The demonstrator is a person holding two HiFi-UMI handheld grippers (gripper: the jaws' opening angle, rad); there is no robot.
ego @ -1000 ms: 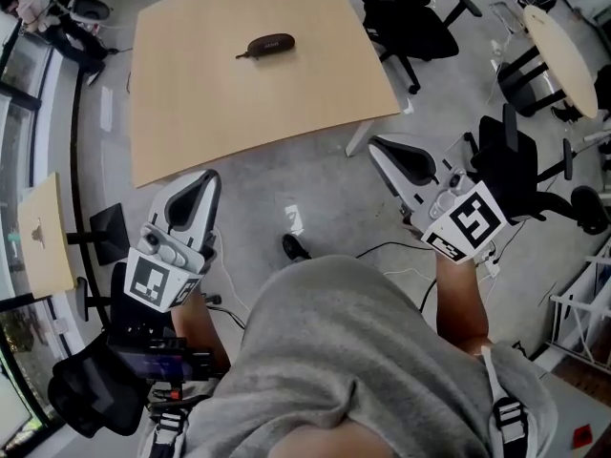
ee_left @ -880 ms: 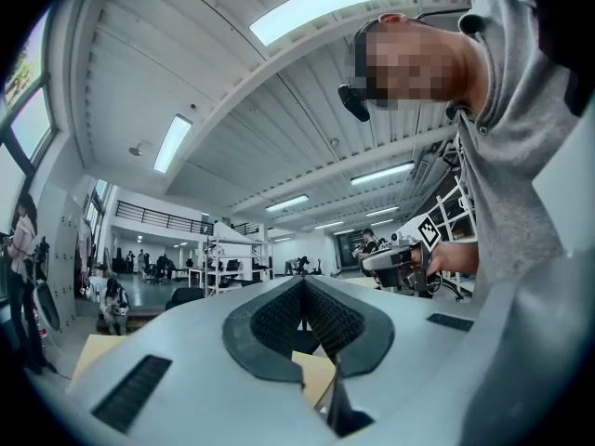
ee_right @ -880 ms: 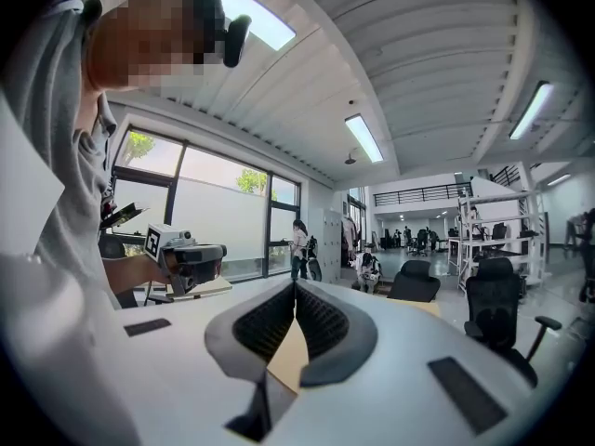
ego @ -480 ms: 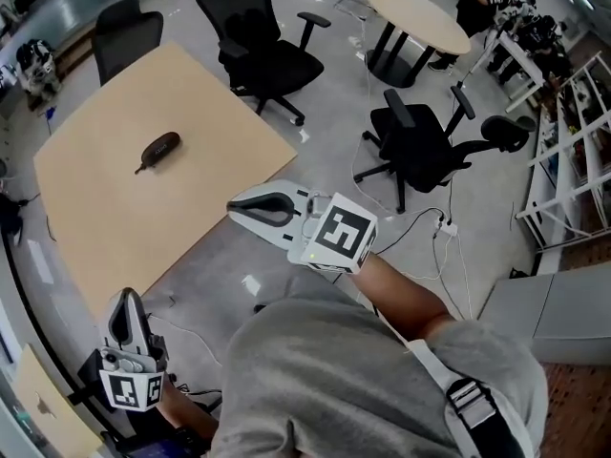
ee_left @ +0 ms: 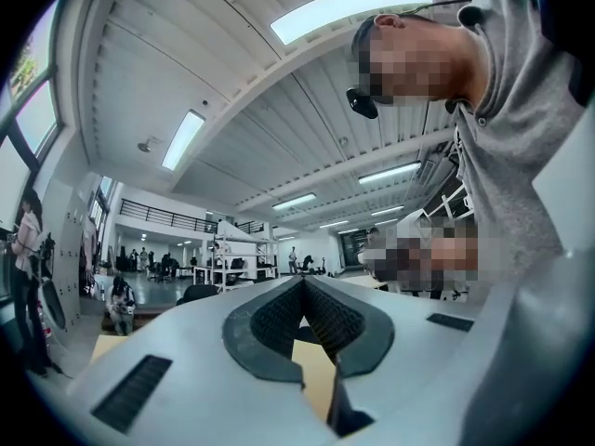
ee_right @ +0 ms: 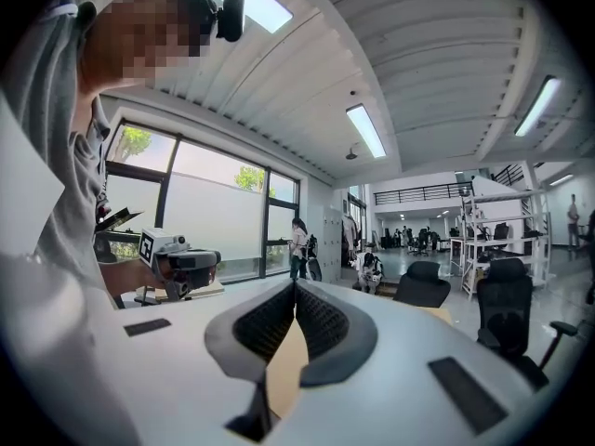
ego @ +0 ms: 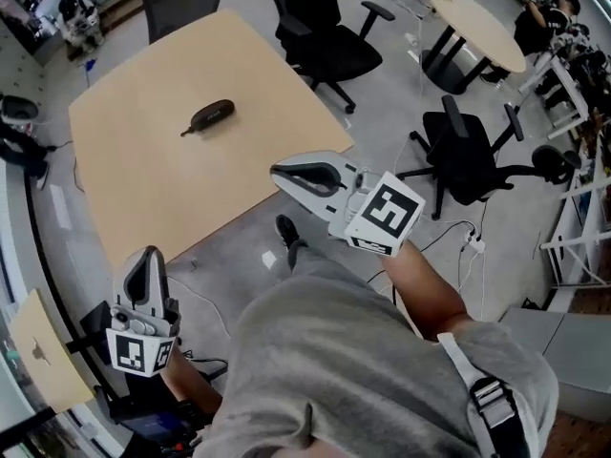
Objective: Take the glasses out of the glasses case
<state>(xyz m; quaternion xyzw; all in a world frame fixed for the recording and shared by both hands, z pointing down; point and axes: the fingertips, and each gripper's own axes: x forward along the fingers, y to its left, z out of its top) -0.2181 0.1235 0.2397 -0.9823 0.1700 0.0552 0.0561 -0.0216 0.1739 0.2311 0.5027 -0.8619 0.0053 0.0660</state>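
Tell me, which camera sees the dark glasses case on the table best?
The head view: it looks down on the whole glasses case, lying alone on the tan table. The left and right gripper views look across the room and show no case.

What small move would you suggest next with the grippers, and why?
Probably bring both grippers forward to the glasses case, which lies on the table, well clear of both. The left gripper hangs over the floor short of the table; the right gripper is at its near edge. Both are shut and empty, so open them on the way.
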